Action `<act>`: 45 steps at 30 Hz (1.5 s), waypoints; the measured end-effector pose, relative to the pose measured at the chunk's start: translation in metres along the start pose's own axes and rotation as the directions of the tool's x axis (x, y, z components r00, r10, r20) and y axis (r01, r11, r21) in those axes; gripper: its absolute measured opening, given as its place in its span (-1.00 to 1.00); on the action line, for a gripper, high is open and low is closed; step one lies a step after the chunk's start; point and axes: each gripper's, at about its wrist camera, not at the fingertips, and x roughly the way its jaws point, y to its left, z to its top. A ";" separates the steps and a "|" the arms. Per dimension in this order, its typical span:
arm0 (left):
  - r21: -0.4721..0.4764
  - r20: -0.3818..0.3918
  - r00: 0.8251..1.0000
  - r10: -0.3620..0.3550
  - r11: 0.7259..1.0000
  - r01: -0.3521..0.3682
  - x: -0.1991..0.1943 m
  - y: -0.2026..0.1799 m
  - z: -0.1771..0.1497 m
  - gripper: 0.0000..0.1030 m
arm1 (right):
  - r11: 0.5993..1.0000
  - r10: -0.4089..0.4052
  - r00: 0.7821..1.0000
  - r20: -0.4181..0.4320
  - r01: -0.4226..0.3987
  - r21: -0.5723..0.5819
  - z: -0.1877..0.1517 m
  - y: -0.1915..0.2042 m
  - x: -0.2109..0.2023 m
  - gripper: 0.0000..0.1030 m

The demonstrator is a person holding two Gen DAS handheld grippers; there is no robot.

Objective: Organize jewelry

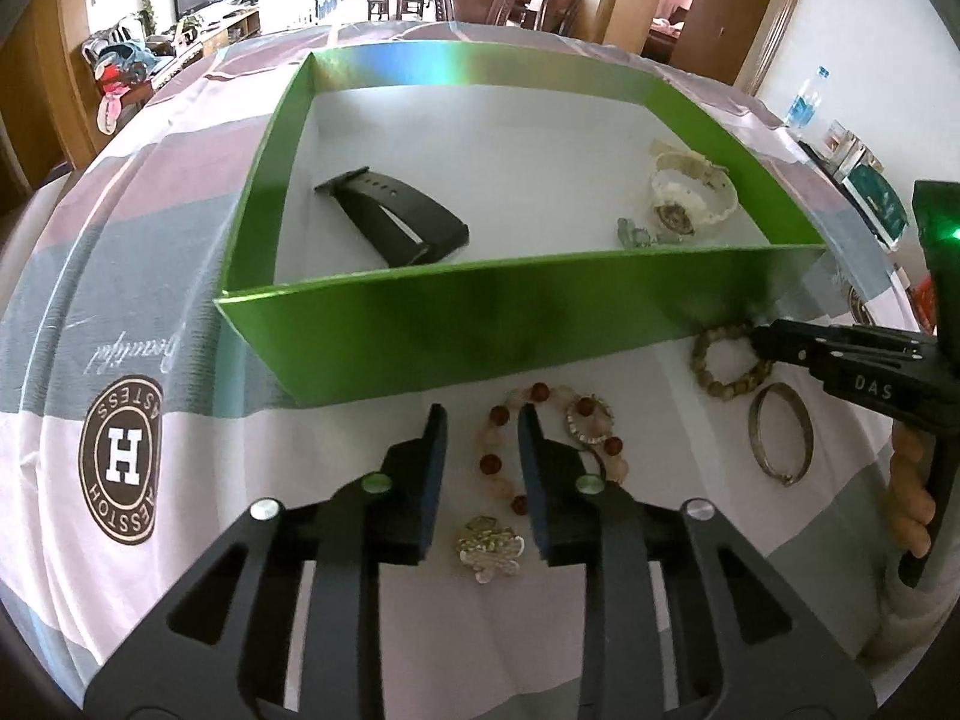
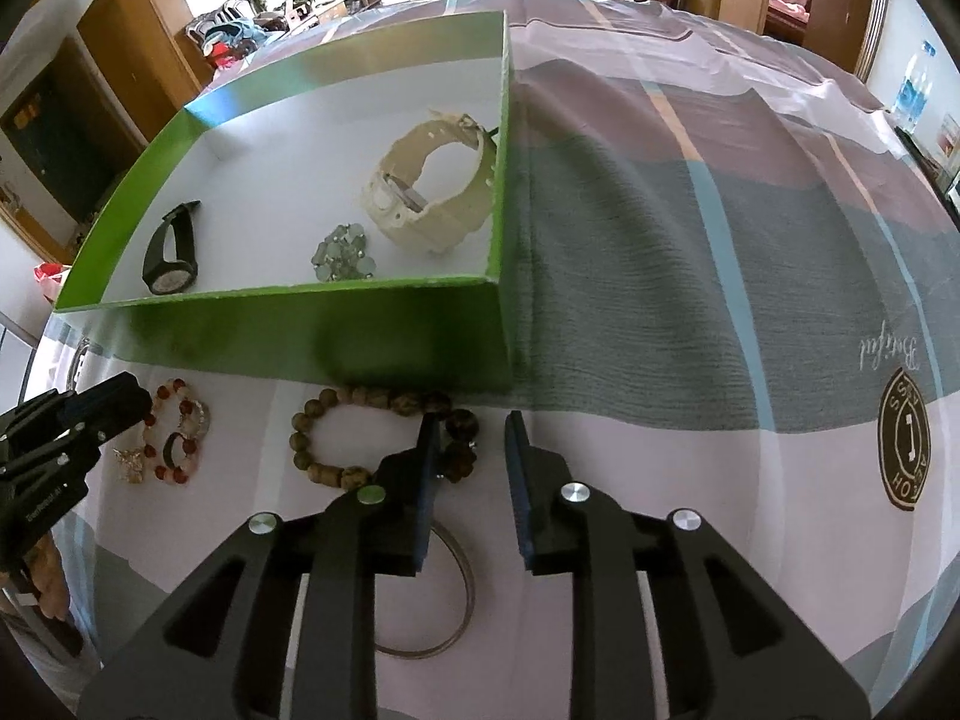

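Inside green box [image 1: 504, 324]: two watches, one bead cluster; outside: two bead bracelets; both hand-held grippers open, empty.

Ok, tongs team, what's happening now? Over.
Both tongs open, empty: left tongs over red bead bracelet, right tongs by brown bead bracelet. Green box holds two watches. Nothing blocking.

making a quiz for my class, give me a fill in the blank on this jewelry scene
1. The box holding the watches is coloured ____.
2. The black watch lies ____ the box.
3. The metal bangle lies ____ the box, on the cloth.
4. The number of watches in the box is ____.

Missing words: green; inside; outside; two
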 end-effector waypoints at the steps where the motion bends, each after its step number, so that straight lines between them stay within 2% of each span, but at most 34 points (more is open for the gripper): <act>1: 0.004 -0.002 1.000 -0.001 1.000 0.001 0.001 0.000 -0.001 -0.51 | 1.000 0.001 1.000 0.000 -0.001 0.000 0.000 0.000 0.000 -0.55; 8: 0.035 -0.018 1.000 0.013 0.999 -0.013 0.010 -0.008 -0.004 -0.50 | 1.000 -0.017 1.000 0.012 0.017 -0.014 -0.001 0.004 0.001 -0.54; 18: 0.070 -0.005 0.999 0.044 0.997 -0.044 0.011 -0.015 -0.005 -0.44 | 0.990 -0.101 0.993 0.057 0.106 -0.089 -0.006 0.019 0.002 -0.49; 23: 0.089 -0.002 0.999 0.054 0.995 -0.053 0.012 -0.019 -0.005 -0.37 | 0.987 -0.114 0.991 0.069 0.121 -0.106 -0.006 0.021 0.003 -0.49; 36: 0.101 0.009 0.998 0.069 0.992 -0.069 0.013 -0.023 -0.005 -0.36 | 0.983 -0.125 0.989 0.079 0.134 -0.123 -0.008 0.025 0.002 -0.49; 39: 0.107 0.011 0.997 0.076 0.991 -0.076 0.012 -0.024 -0.006 -0.43 | 0.983 -0.128 0.988 0.082 0.137 -0.125 -0.008 0.025 0.002 -0.50; 43: 0.104 0.011 0.998 0.064 0.993 -0.064 0.011 -0.024 -0.006 -0.84 | 0.984 -0.109 0.991 0.077 0.118 -0.132 -0.009 0.027 0.002 -0.74; 45: 0.102 0.011 0.998 0.061 0.993 -0.061 0.011 -0.023 -0.006 -0.84 | 0.984 -0.105 0.992 0.075 0.114 -0.139 -0.010 0.029 0.001 -0.78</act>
